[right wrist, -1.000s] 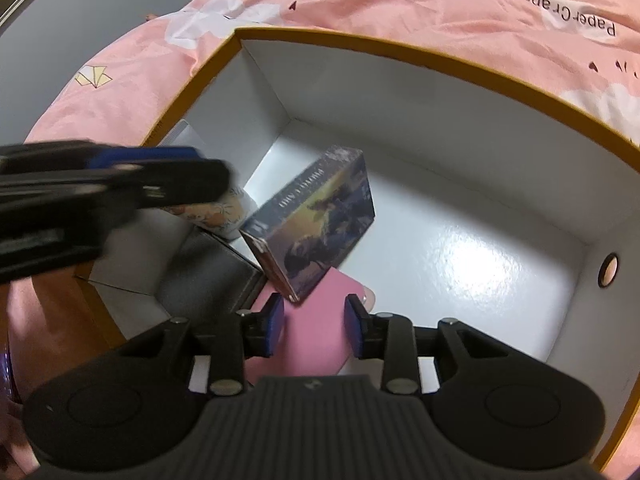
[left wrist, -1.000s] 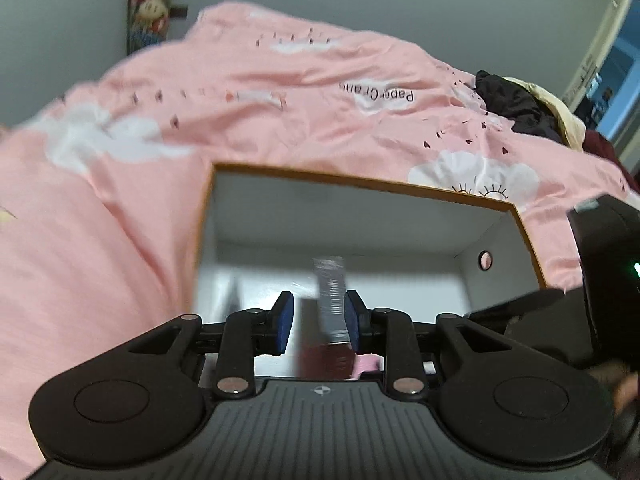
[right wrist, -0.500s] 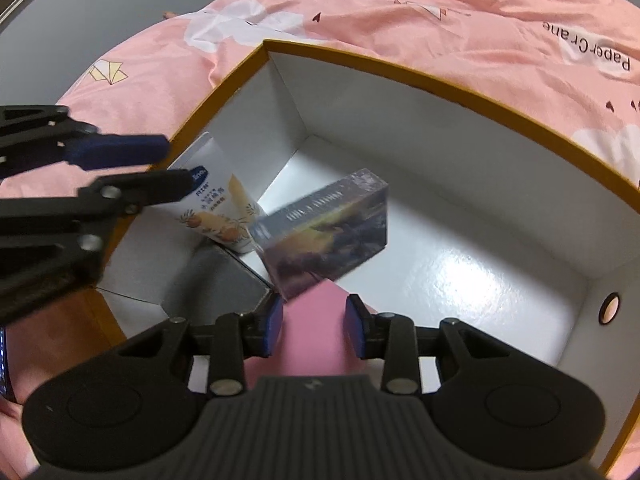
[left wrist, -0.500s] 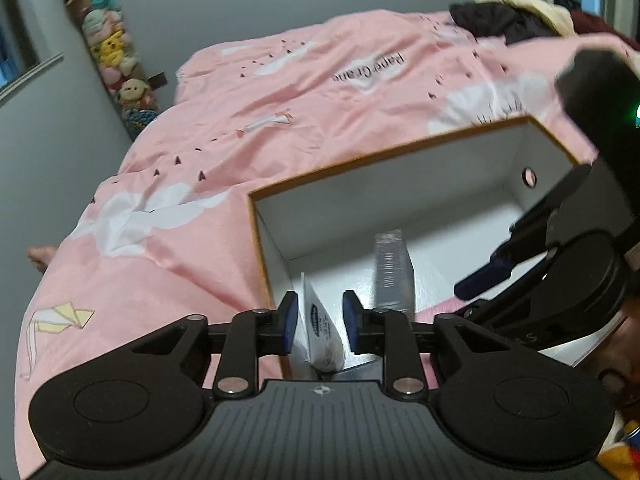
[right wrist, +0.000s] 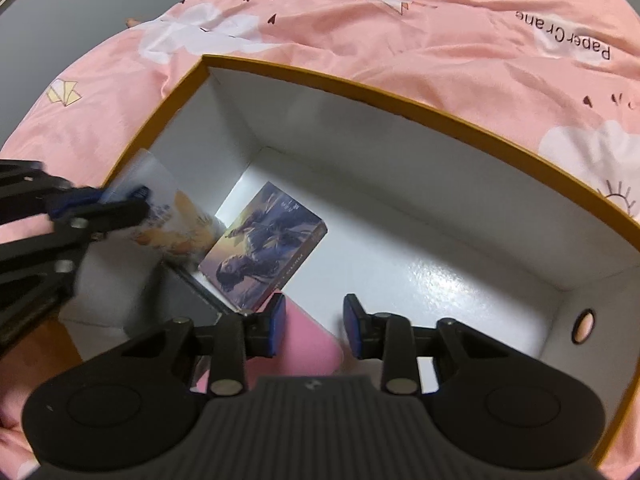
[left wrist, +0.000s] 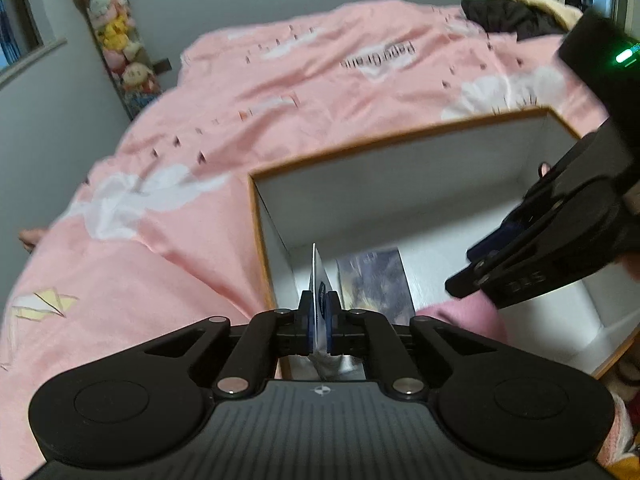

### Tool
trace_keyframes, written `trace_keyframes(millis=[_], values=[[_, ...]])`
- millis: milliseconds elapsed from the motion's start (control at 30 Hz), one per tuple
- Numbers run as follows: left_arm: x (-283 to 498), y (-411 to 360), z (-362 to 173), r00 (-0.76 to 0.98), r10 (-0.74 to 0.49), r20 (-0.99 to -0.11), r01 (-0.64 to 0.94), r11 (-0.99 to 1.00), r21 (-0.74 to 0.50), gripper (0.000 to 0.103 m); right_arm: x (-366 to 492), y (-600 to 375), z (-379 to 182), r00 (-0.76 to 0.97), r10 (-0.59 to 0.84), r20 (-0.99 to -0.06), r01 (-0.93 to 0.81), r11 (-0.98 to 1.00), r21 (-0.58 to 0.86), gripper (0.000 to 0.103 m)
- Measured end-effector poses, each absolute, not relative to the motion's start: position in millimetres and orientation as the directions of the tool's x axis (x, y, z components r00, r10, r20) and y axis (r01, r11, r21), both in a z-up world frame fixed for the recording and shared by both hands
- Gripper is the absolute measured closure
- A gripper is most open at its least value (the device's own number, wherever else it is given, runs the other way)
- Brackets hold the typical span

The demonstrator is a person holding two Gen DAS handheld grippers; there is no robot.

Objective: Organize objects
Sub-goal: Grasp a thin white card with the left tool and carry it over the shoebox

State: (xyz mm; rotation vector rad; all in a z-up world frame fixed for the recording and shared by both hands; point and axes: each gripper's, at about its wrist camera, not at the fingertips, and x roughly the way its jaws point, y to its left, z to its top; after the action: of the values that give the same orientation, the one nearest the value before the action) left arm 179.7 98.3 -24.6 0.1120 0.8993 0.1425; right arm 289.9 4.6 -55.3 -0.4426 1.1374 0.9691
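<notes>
A white box with an orange rim (right wrist: 400,94) sits on a pink bedspread. My left gripper (left wrist: 319,320) is shut on a thin white packet with blue and orange print (left wrist: 319,284), held edge-on at the box's left corner; the packet also shows in the right wrist view (right wrist: 168,216). A purple illustrated card box (right wrist: 264,248) lies flat on the box floor, also in the left wrist view (left wrist: 374,280). My right gripper (right wrist: 314,326) is open and empty above a pink item (right wrist: 304,344) inside the box.
A grey flat box (right wrist: 120,284) lies in the box's near left corner. The pink bedspread (left wrist: 200,160) surrounds the box. Plush toys (left wrist: 116,52) hang at the far wall and dark clothes (left wrist: 516,16) lie at the bed's far right.
The purple card box dropped from upright to lying flat on the floor. My left gripper closed on the white packet. My right gripper stayed open.
</notes>
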Motion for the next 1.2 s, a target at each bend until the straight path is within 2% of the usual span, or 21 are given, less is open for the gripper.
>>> trace_keyframes(millis=[200,400,633,700,800,900,1033,1067,1100,1133,1167,1200], values=[[173,104,8,0.688,0.163,-0.708,-0.101,0.986,0.129,0.098,300,27,-66,0.116,0.395,-0.911,-0.821,0.554,0.136,0.085],[178,112,18,0.702,0.159,-0.694,-0.119,0.987,0.106,0.098,296,49,-82,0.087,0.36,-0.929,-0.838,0.53,0.128,0.091],[178,124,12,0.696,0.144,-0.704,-0.145,0.988,0.059,0.098,284,61,-89,-0.004,0.396,-0.918,-0.852,0.48,0.211,0.094],[178,126,11,0.695,0.14,-0.705,-0.15,0.988,0.049,0.098,280,63,-91,-0.039,0.403,-0.914,-0.85,0.468,0.242,0.101],[178,127,11,0.697,0.137,-0.704,-0.151,0.988,0.043,0.098,276,62,-90,-0.032,0.403,-0.915,-0.862,0.453,0.229,0.101],[177,126,10,0.699,0.133,-0.703,-0.149,0.988,0.04,0.098,281,51,-82,-0.012,0.413,-0.911,-0.853,0.471,0.225,0.099],[176,125,6,0.704,0.11,-0.702,-0.136,0.991,0.018,0.098,286,24,-66,0.078,0.385,-0.919,-0.844,0.516,0.145,0.097],[175,125,5,0.704,0.106,-0.703,-0.136,0.991,0.013,0.098,288,15,-63,0.077,0.382,-0.921,-0.836,0.529,0.15,0.09],[175,125,4,0.703,0.104,-0.704,-0.137,0.991,0.009,0.098,290,7,-62,0.07,0.379,-0.923,-0.826,0.541,0.16,0.077],[175,125,3,0.701,0.104,-0.705,-0.138,0.99,0.01,0.098,293,-2,-61,0.061,0.374,-0.926,-0.812,0.557,0.171,0.07],[176,125,2,0.7,0.104,-0.706,-0.137,0.99,0.01,0.098,297,-6,-62,0.051,0.362,-0.931,-0.798,0.576,0.18,0.064],[176,125,1,0.7,0.103,-0.707,-0.137,0.991,0.01,0.098,294,-15,-64,0.041,0.35,-0.936,-0.786,0.59,0.186,0.064]])
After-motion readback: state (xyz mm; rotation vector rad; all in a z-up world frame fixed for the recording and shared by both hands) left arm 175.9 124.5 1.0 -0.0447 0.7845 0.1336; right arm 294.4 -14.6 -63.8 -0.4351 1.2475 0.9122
